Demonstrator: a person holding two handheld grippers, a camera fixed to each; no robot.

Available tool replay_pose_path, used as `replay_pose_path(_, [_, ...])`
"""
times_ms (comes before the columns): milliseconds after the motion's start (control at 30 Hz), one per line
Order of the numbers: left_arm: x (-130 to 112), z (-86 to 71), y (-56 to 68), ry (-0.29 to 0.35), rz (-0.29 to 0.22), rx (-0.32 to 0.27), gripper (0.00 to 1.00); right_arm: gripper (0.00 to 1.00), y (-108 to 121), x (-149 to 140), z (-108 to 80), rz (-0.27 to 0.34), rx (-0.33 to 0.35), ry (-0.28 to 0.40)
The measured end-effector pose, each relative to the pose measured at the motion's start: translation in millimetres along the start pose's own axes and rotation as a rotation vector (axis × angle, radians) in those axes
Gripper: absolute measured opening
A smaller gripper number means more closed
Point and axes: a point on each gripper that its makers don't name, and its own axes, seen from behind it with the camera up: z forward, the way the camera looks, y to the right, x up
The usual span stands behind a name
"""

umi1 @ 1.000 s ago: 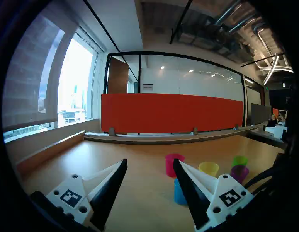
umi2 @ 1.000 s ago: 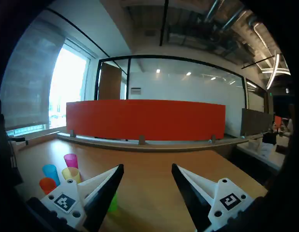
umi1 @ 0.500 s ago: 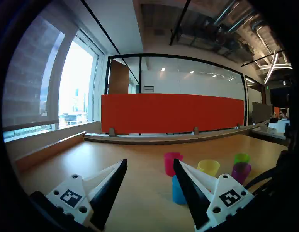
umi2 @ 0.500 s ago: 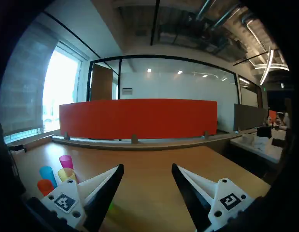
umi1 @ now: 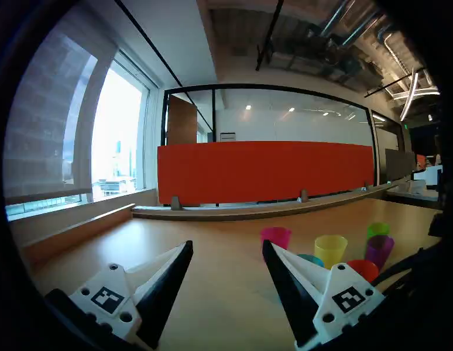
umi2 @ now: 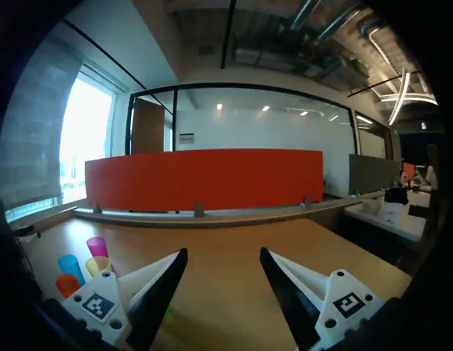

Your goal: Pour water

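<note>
The left gripper (umi1: 226, 244) hovers low over a wooden table (umi1: 220, 292), its jaws wide apart with nothing between them. A cluster of small plastic cups (umi1: 330, 248) stands upright on the table, ahead and to the right of the gap. The pink cup (umi1: 275, 237) is closest to the gap. The blue cup (umi1: 311, 258) sits partly hidden behind the right finger.

The right gripper (umi2: 223, 251) is also spread wide and empty. From it, the cups (umi2: 98, 245) lie well off to the left, beyond its left finger.

The left gripper looks nearer and would need to swing right to straddle a cup. Whether any cup holds water cannot be told.
</note>
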Motion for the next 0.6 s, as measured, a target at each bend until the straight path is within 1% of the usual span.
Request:
replay_pose_path(100, [-1, 2.2, -1.1, 0.012, 0.002, -0.004, 0.88, 0.96, 0, 0, 0.3, -0.008, -0.005, -0.004])
replay_pose_path(300, [-8, 6.0, -7.9, 0.009, 0.0, 0.005, 0.87, 0.96, -1, 4, -0.2, -0.014, -0.012, -0.005])
replay_pose_path(467, [-12, 7.2, -11.2, 0.01, -0.015, 0.009, 0.88, 0.96, -3, 6, 0.1, -0.013, -0.013, -0.003])
replay_pose_path(600, [-13, 7.5, -13.9, 0.01, -0.012, 0.014, 0.87, 0.96, -4, 6, -0.2, -0.014, -0.013, -0.003])
